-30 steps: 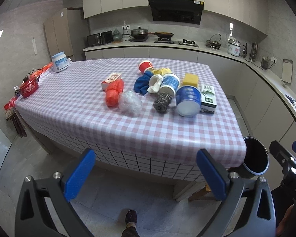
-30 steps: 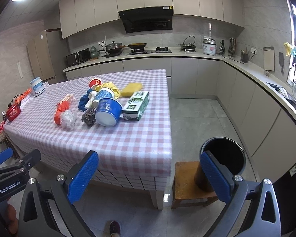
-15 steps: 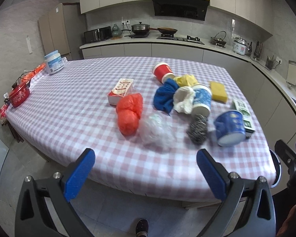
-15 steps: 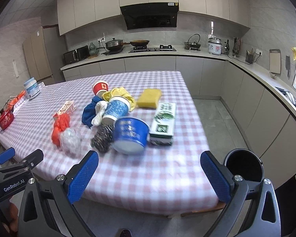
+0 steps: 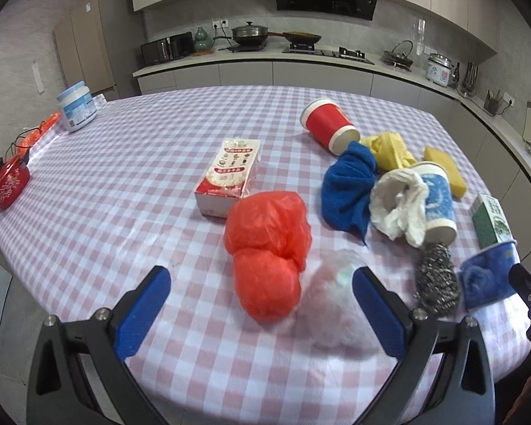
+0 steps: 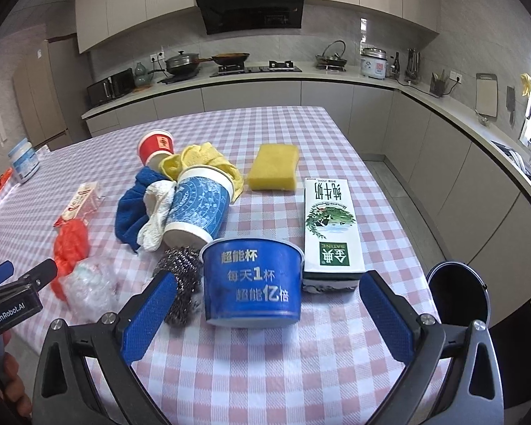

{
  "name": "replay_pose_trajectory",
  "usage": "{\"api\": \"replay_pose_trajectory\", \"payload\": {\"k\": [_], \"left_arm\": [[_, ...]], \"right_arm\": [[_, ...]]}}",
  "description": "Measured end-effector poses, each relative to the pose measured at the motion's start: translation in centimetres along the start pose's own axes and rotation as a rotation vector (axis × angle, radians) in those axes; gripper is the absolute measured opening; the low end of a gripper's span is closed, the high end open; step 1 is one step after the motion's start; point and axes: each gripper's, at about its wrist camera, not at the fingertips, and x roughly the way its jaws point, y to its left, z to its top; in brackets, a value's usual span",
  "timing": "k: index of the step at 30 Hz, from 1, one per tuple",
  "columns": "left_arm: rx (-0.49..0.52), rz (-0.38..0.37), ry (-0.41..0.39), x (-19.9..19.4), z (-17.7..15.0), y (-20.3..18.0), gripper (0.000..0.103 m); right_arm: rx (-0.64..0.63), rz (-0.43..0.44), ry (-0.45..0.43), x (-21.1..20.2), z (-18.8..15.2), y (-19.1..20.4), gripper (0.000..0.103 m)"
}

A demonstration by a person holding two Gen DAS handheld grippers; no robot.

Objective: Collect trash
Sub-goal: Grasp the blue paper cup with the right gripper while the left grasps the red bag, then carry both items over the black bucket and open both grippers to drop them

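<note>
Trash lies on a pink checked table. My left gripper is open and empty, just in front of a red plastic bag and a clear crumpled bag. My right gripper is open and empty, its jaws either side of a blue tub lying on its side. Beside the tub are a steel scourer, a green milk carton, a blue paper cup with white tissue, a blue cloth, a red cup and a yellow cloth.
A black bin stands on the floor off the table's right edge. A yellow sponge, a red-and-white box, a white jar and a red pot are on the table. Kitchen counters run behind.
Both grippers have moved forward and up over the table edge, closing in on the trash. The left now faces the red bag, the right the blue tub. Both stay open.
</note>
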Motion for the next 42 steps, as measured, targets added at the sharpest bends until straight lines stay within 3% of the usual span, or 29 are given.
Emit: {"api": "replay_pose_trajectory", "payload": {"k": [10, 16, 19, 21, 26, 34, 42], "left_arm": [[0.018, -0.012, 0.055, 4.7, 1.4, 0.7, 0.1], [-0.007, -0.055, 0.085, 5.9, 1.1, 1.4, 0.085], [-0.006, -0.064, 0.078, 5.7, 1.1, 1.6, 0.076], [-0.004, -0.081, 0.078, 5.7, 1.0, 1.4, 0.062], [-0.01, -0.119, 0.061, 5.1, 1.1, 1.5, 0.045], [-0.05, -0.156, -0.039, 1.9, 2.4, 2.3, 0.043], [0.005, -0.229, -0.083, -1.5, 3.1, -0.2, 0.043]], "right_arm": [[0.016, -0.04, 0.053, 3.7, 0.1, 0.2, 0.103], [0.011, -0.022, 0.054, 4.3, -0.2, 0.6, 0.102], [0.006, 0.002, 0.053, 4.3, -0.3, 0.8, 0.091], [0.007, 0.024, 0.061, 4.4, -0.5, 0.9, 0.08], [0.022, 0.052, 0.039, 3.9, -0.7, 0.8, 0.079], [0.022, 0.069, -0.027, 1.6, -0.4, 0.2, 0.078], [0.06, 0.067, -0.069, -1.6, 0.4, -1.5, 0.078]]}}
